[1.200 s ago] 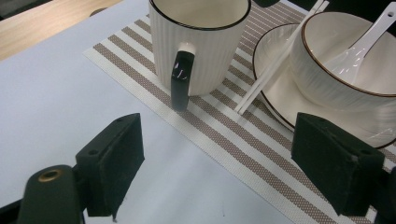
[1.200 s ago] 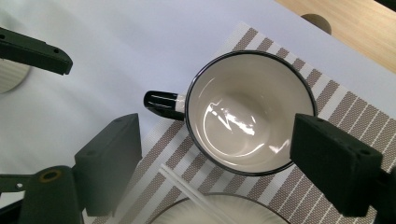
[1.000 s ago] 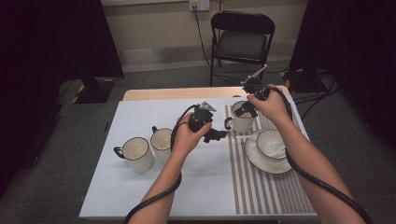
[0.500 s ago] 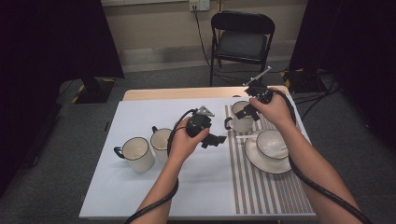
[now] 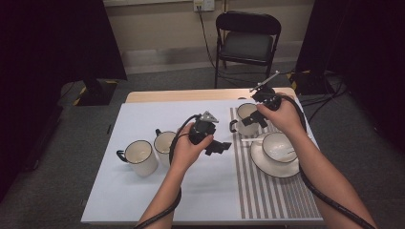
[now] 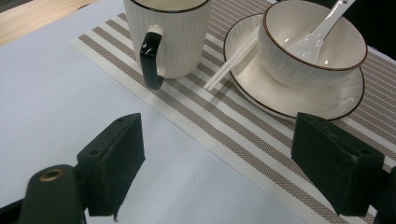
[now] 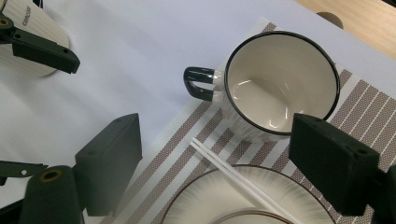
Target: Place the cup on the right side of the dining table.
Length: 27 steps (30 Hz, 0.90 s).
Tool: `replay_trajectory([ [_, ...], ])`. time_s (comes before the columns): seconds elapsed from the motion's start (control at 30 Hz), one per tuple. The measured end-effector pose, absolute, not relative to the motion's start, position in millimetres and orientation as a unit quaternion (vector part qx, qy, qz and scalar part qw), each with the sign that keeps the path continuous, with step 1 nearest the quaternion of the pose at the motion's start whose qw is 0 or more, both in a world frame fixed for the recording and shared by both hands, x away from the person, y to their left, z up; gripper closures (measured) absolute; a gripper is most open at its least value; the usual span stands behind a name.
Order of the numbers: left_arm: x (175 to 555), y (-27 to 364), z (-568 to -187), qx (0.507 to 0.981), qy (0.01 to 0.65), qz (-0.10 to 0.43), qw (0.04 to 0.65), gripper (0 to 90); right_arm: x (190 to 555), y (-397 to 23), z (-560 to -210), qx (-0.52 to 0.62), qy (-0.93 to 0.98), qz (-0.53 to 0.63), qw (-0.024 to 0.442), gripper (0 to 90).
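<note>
A white mug with a black handle [image 5: 245, 118] stands at the near-left corner of the striped placemat [image 5: 267, 191]. Beside it a white bowl [image 5: 278, 145] holding a white spoon [image 6: 317, 32] rests on a saucer [image 5: 267, 164]. White chopsticks [image 6: 229, 63] lean on the saucer's rim. My left gripper [image 5: 217, 147] hovers open over the white cloth just left of the placemat, its jaws wide apart [image 6: 224, 172] and facing the mug [image 6: 168, 37]. My right gripper [image 5: 255, 119] is open above the mug [image 7: 280, 84], nothing between its jaws [image 7: 233, 172].
Two more white mugs [image 5: 141, 156] [image 5: 165, 142] stand on the white cloth at the left. Bare wood of the table [image 5: 191, 95] shows along the far edge. A black folding chair [image 5: 248, 38] stands beyond the table, with cables on the floor at right.
My left gripper has dipped slightly lower and a touch toward me over the cloth. The right gripper has barely shifted above the mug.
</note>
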<state>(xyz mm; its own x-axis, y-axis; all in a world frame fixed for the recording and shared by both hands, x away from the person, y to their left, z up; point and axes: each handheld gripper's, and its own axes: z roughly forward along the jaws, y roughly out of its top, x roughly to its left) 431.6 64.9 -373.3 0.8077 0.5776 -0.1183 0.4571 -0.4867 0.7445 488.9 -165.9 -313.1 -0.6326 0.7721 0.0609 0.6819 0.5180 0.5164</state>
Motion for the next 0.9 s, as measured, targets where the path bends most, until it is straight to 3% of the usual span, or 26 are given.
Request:
replay_trajectory([
  [0.9, 417, 71, -387, 0.859, 0.304, 0.056, 0.408, 17.6, 462, -156, -321, 0.391, 0.882, 0.254, 0.072, 16.9],
])
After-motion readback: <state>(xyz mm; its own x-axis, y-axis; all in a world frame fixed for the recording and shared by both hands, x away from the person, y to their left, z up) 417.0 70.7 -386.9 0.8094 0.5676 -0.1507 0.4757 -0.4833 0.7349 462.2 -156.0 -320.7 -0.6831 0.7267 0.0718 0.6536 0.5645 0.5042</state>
